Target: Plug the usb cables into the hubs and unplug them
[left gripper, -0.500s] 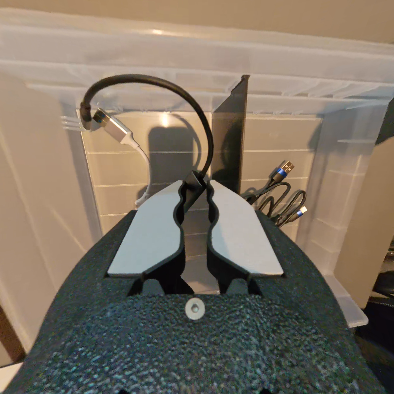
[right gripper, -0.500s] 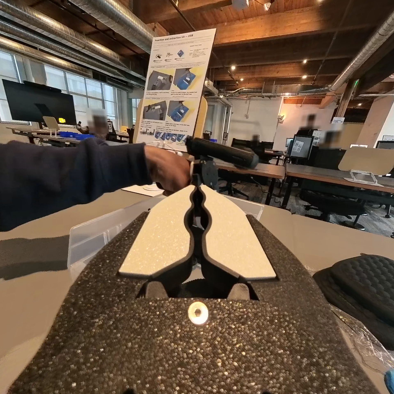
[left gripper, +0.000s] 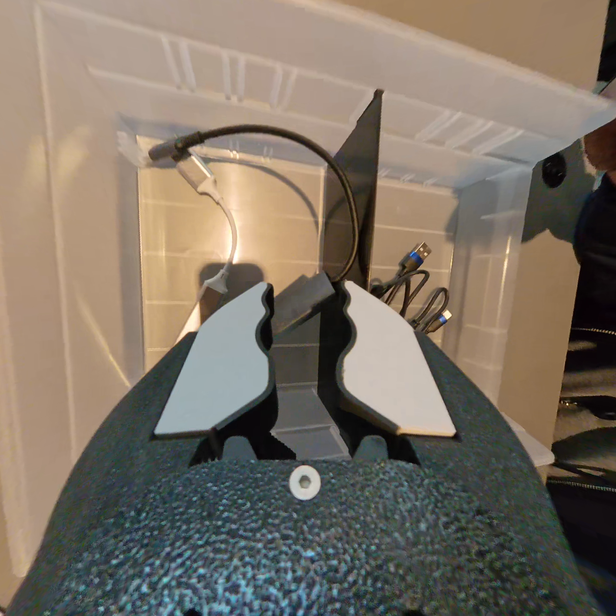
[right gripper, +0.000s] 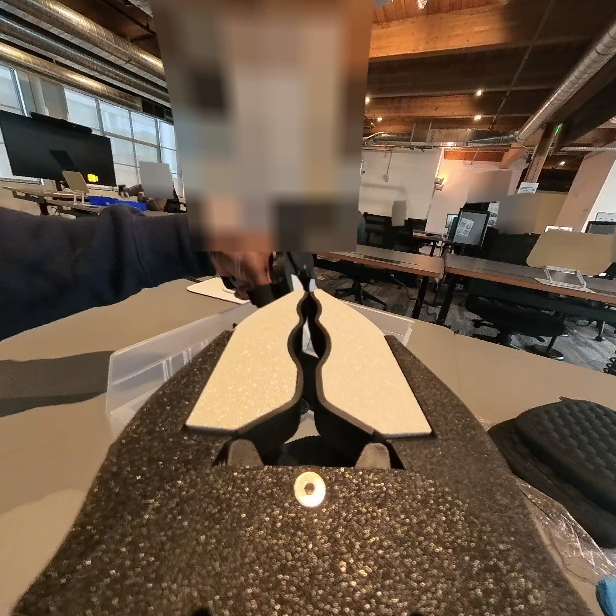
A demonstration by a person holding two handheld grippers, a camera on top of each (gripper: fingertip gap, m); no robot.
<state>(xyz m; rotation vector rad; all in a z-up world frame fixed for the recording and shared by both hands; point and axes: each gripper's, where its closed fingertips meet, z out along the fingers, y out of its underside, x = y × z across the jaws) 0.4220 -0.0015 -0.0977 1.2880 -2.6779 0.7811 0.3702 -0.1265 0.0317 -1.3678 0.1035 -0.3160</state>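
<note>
Left gripper (left gripper: 303, 293): its 2 fingers stand wider apart than half a second ago, when they pinched the dark hub; the hub now sits loose in the gap, touching neither finger clearly.
Hub (left gripper: 305, 300): dark and flat, tilted, at 12 o'clock from the left gripper, inside the clear bin. Earlier it looked narrow and end-on; now more of its flat face shows.
Black cable (left gripper: 346, 206): arches from the hub up and over to 11 o'clock, ending in a dark plug near the bin's far corner. The arch is lower and flatter than before.
White cable (left gripper: 230, 233): hangs below that plug, its silver connector just beside the plug; whether the 2 are joined cannot be told.
Clear bin (left gripper: 500, 140): looks larger in the left wrist view than before.
Divider (left gripper: 366, 186): dark and upright, at 1 o'clock.
Spare cables (left gripper: 416, 286): a coiled black bundle with blue-ringed plugs, at 2 o'clock past the divider, where it lay before.
Right gripper (right gripper: 308, 293): its fingers are closed together at the tips with nothing seen between them, as before.
Hand (right gripper: 246, 270): in a dark sleeve at 11 o'clock in the right wrist view, lower than earlier.
</note>
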